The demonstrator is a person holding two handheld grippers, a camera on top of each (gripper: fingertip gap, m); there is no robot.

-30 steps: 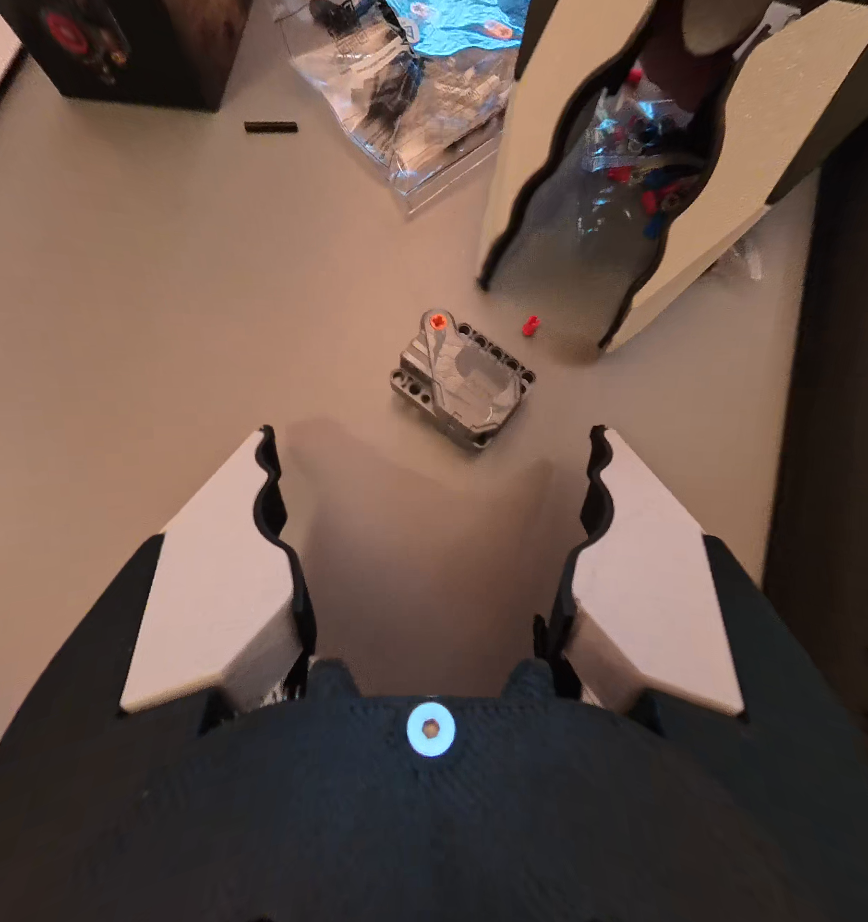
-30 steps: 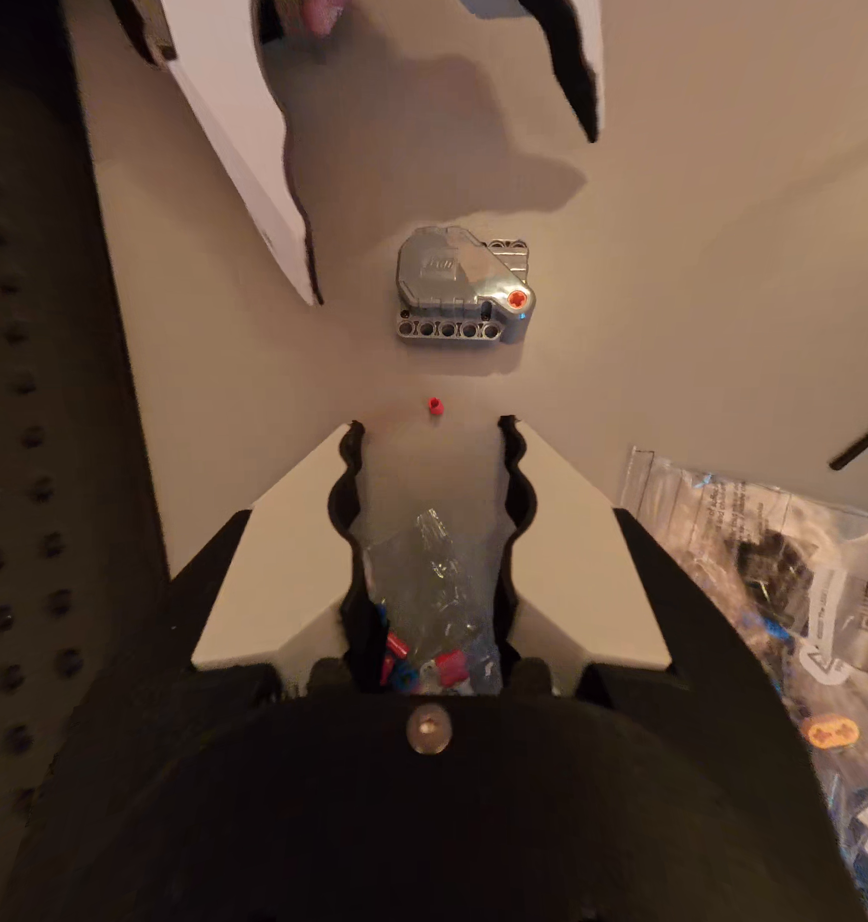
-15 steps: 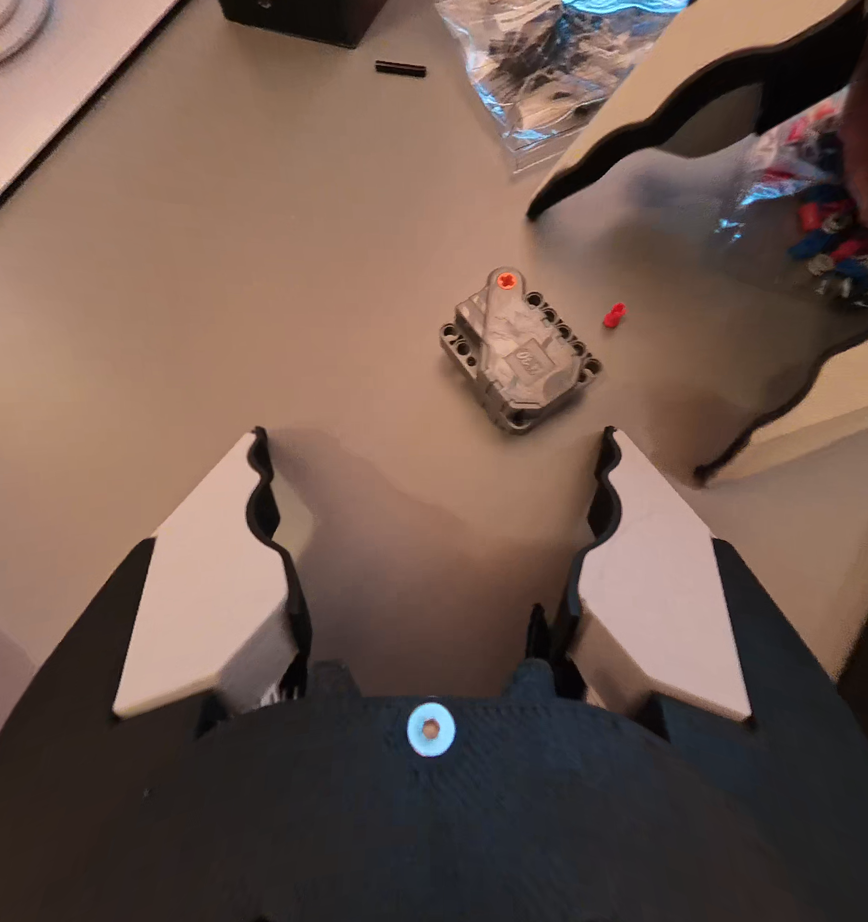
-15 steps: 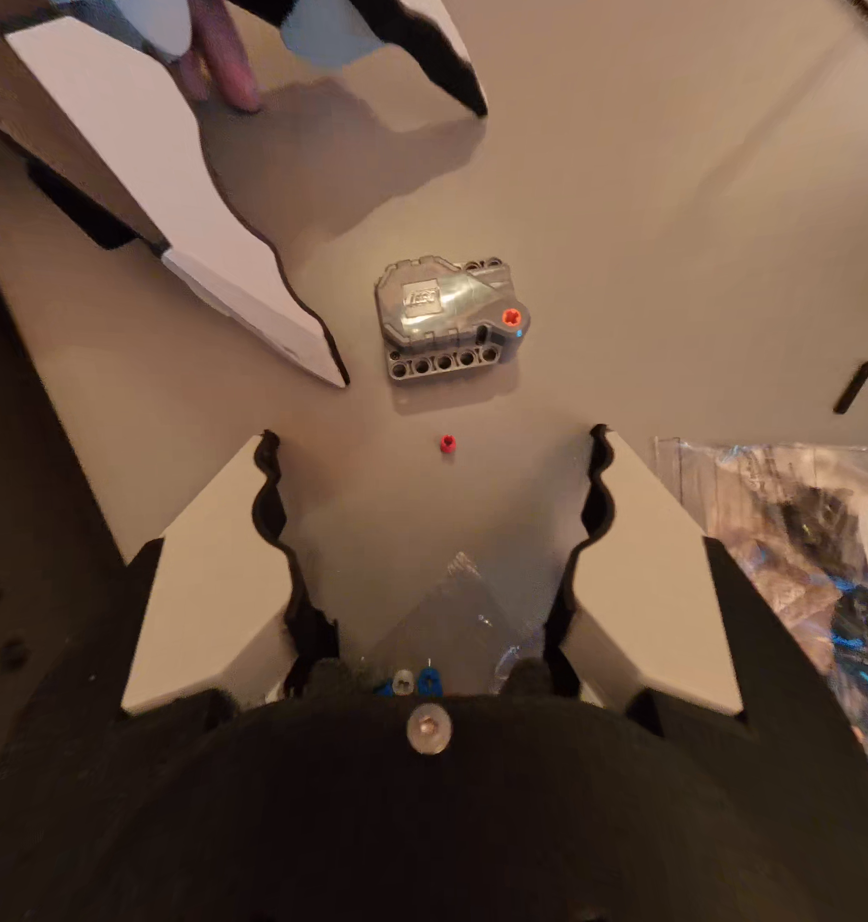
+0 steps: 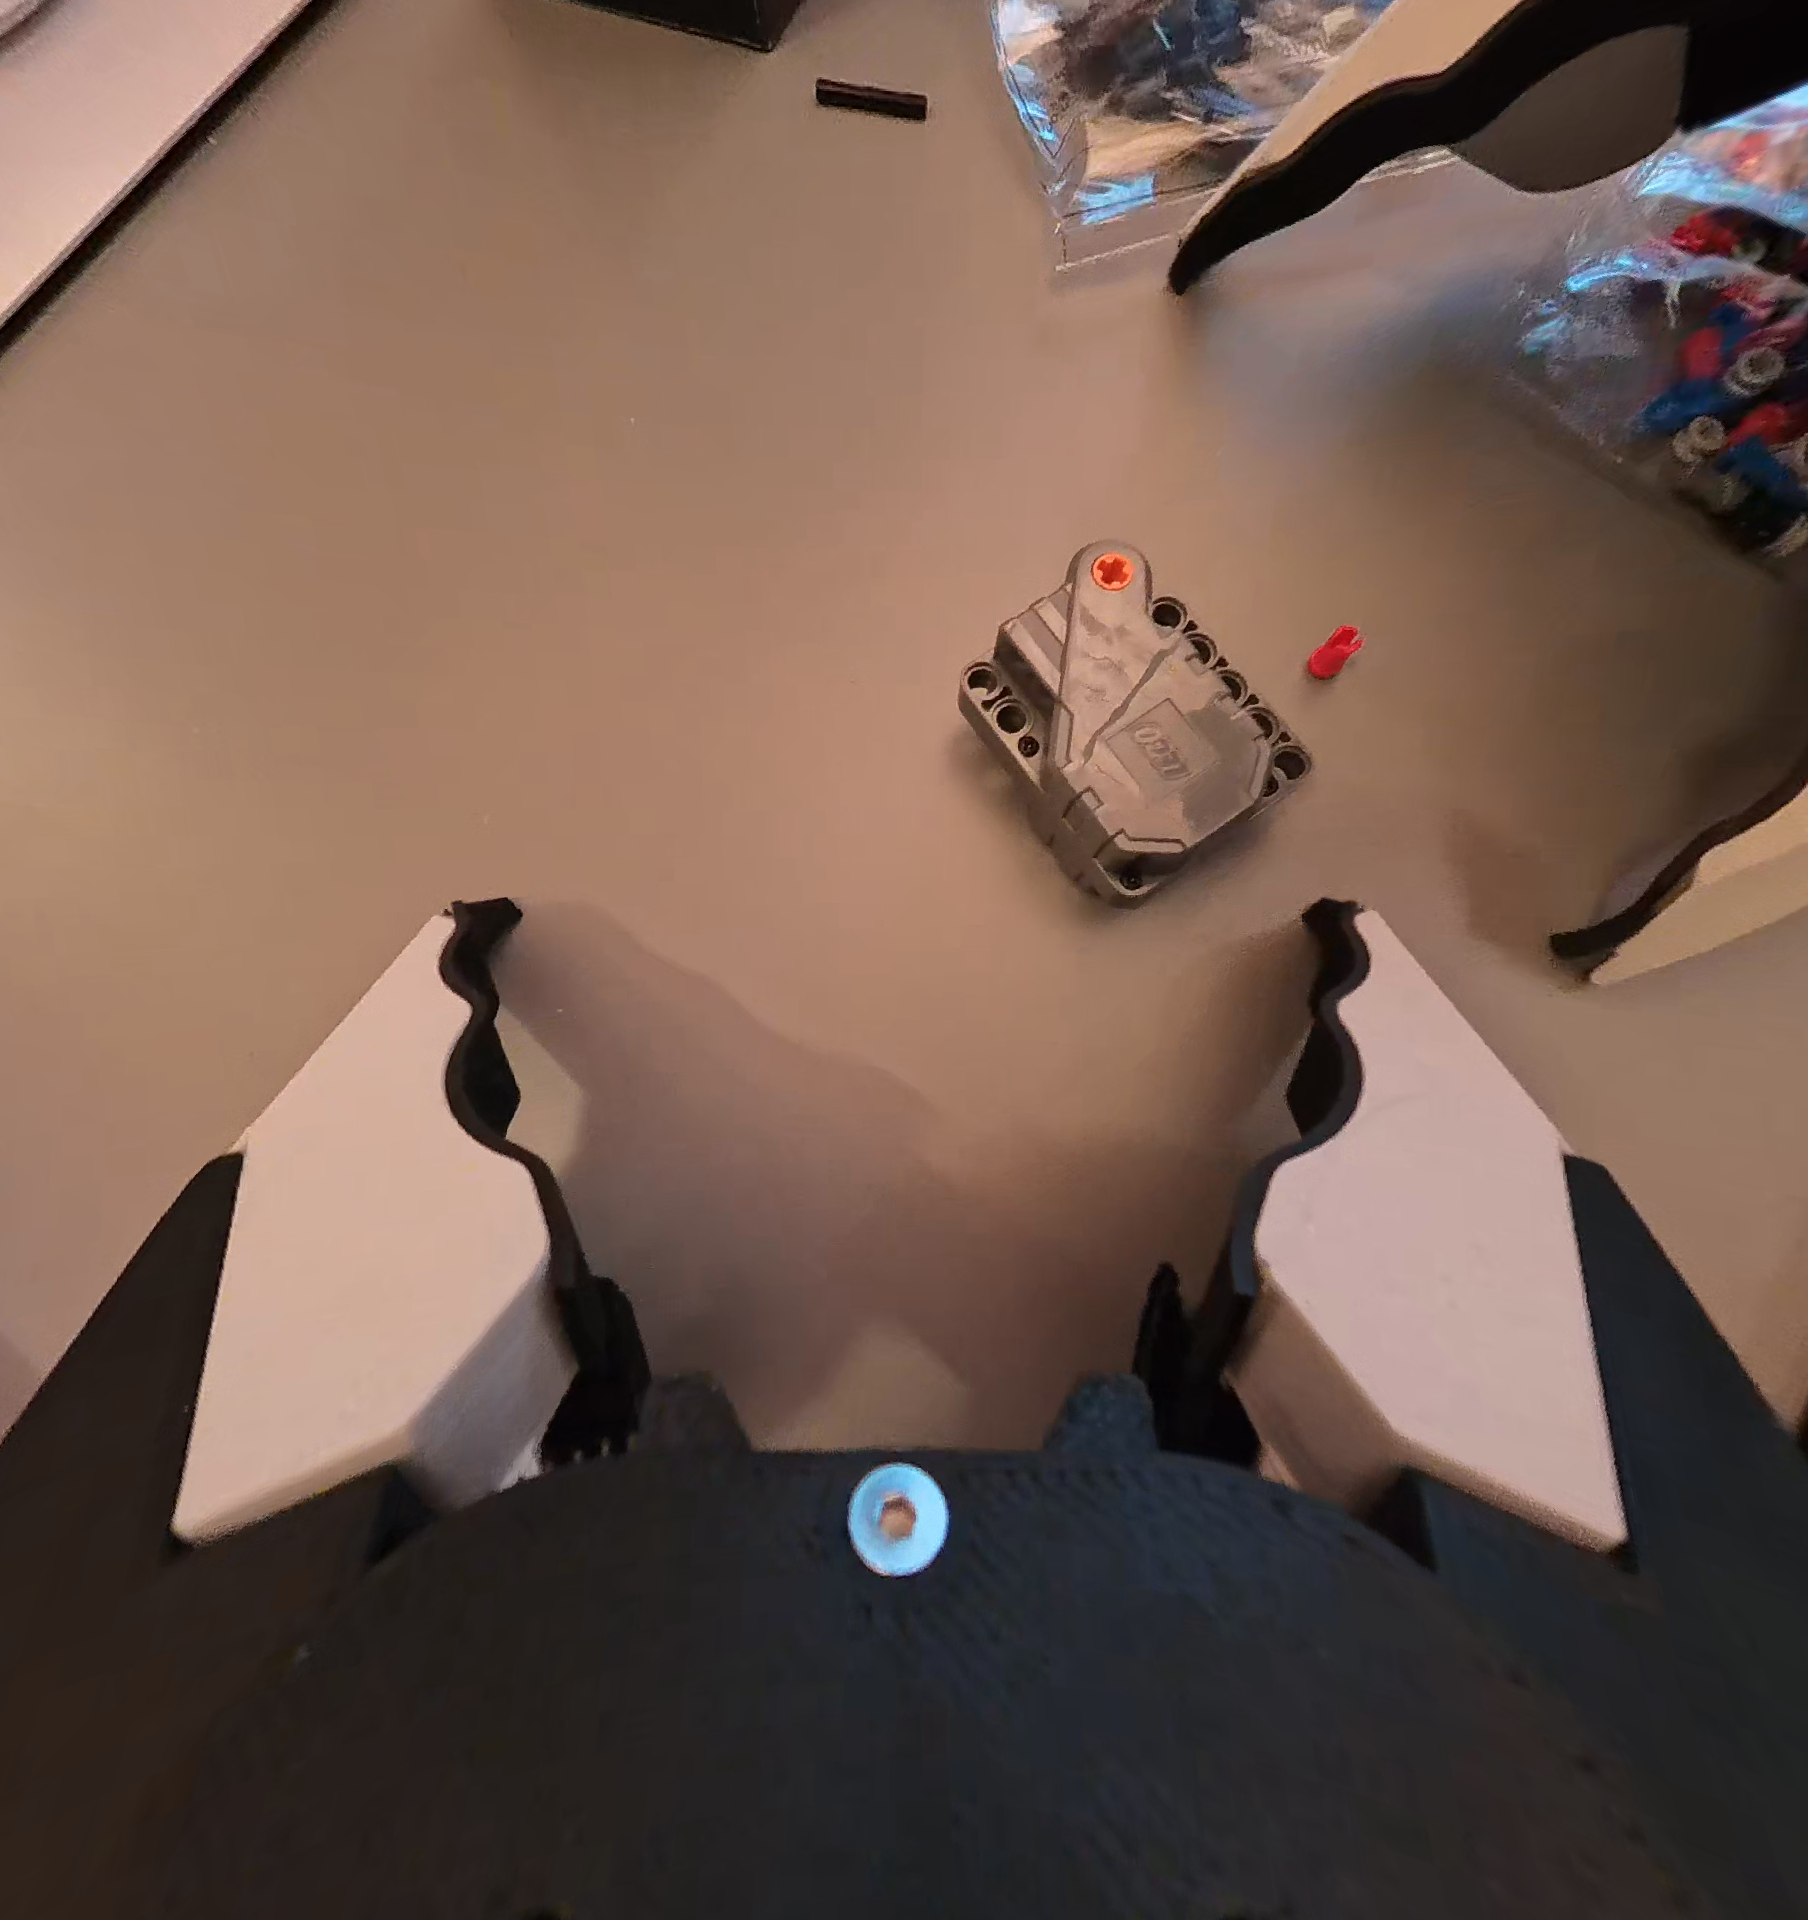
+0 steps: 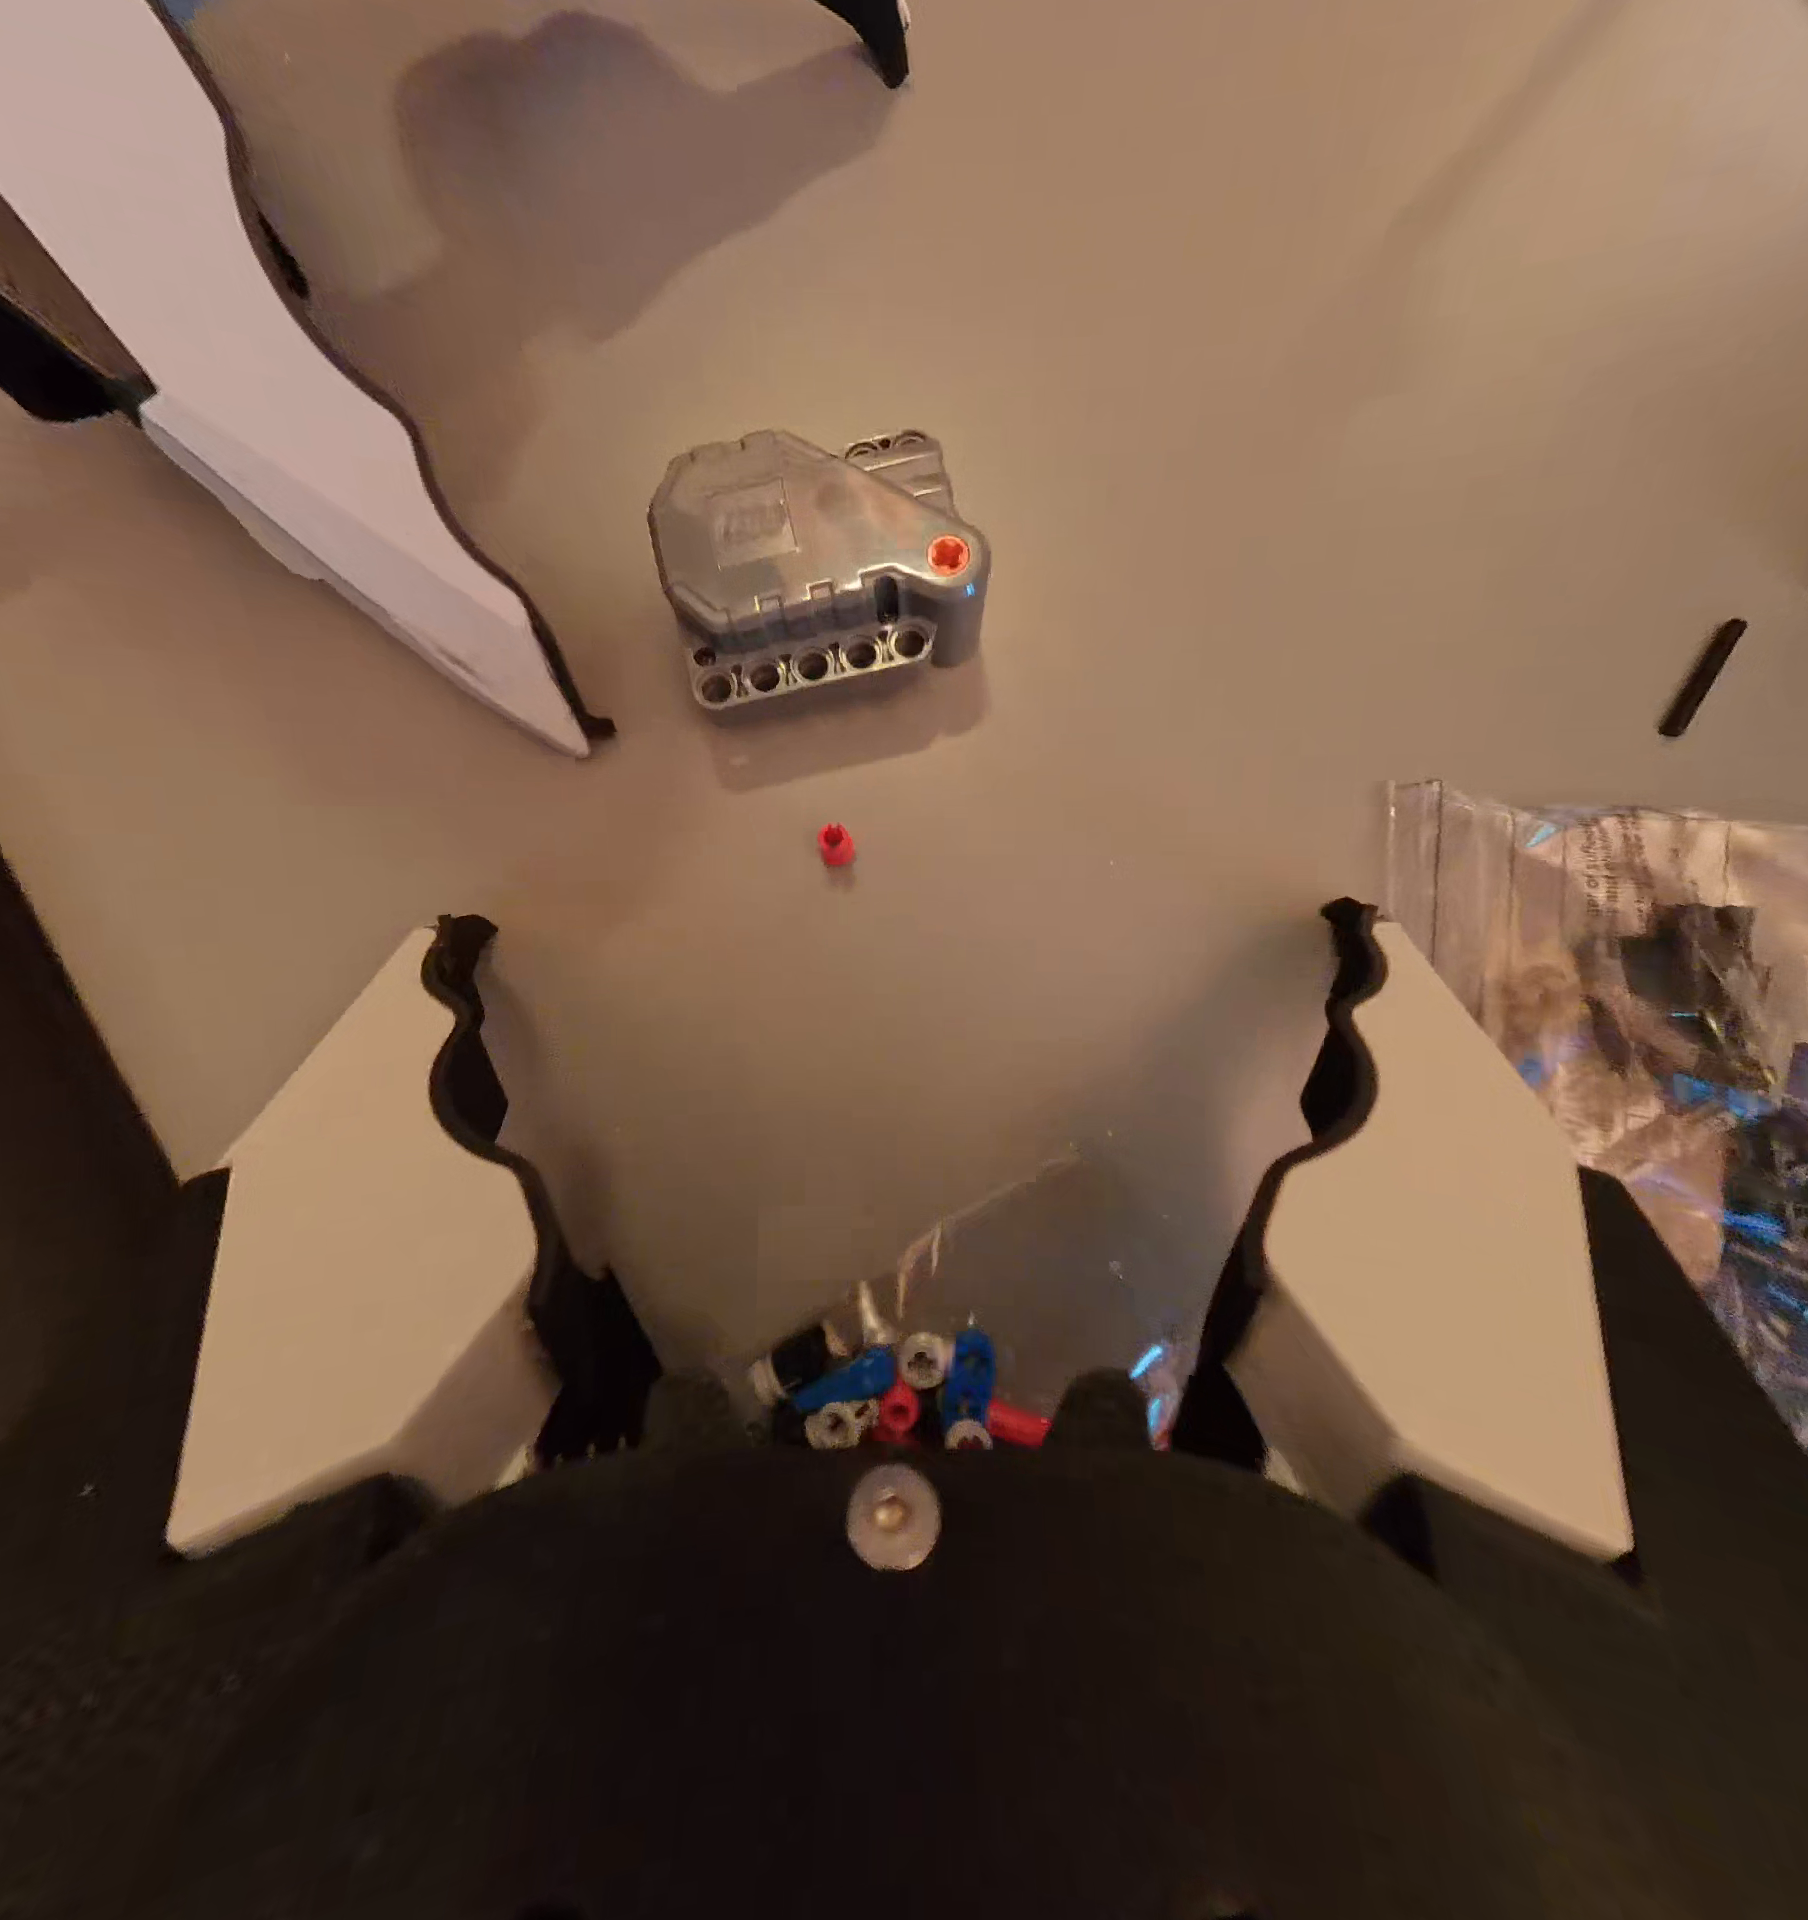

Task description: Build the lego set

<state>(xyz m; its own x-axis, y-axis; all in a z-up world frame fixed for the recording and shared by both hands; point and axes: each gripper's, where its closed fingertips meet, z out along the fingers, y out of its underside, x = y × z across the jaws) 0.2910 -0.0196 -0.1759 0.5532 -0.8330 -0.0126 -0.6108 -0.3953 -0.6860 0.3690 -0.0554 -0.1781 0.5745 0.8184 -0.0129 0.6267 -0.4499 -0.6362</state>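
Lying beside the grey motor block (image 6: 822, 566), a red pin (image 6: 835, 844).

Both my wrist cameras look steeply down at the table (image 5: 464, 520), facing each other, sharing the grey motor block (image 5: 1128, 717) (image 6: 817, 566) between them.

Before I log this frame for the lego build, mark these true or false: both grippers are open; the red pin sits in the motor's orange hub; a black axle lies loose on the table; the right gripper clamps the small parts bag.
1. Both the left gripper and right gripper are open. True.
2. The red pin sits in the grey motor. False: it lies apart on the table.
3. A black axle lies loose. True.
4. The right gripper clamps the small parts bag. False: its fingers stand wide apart.
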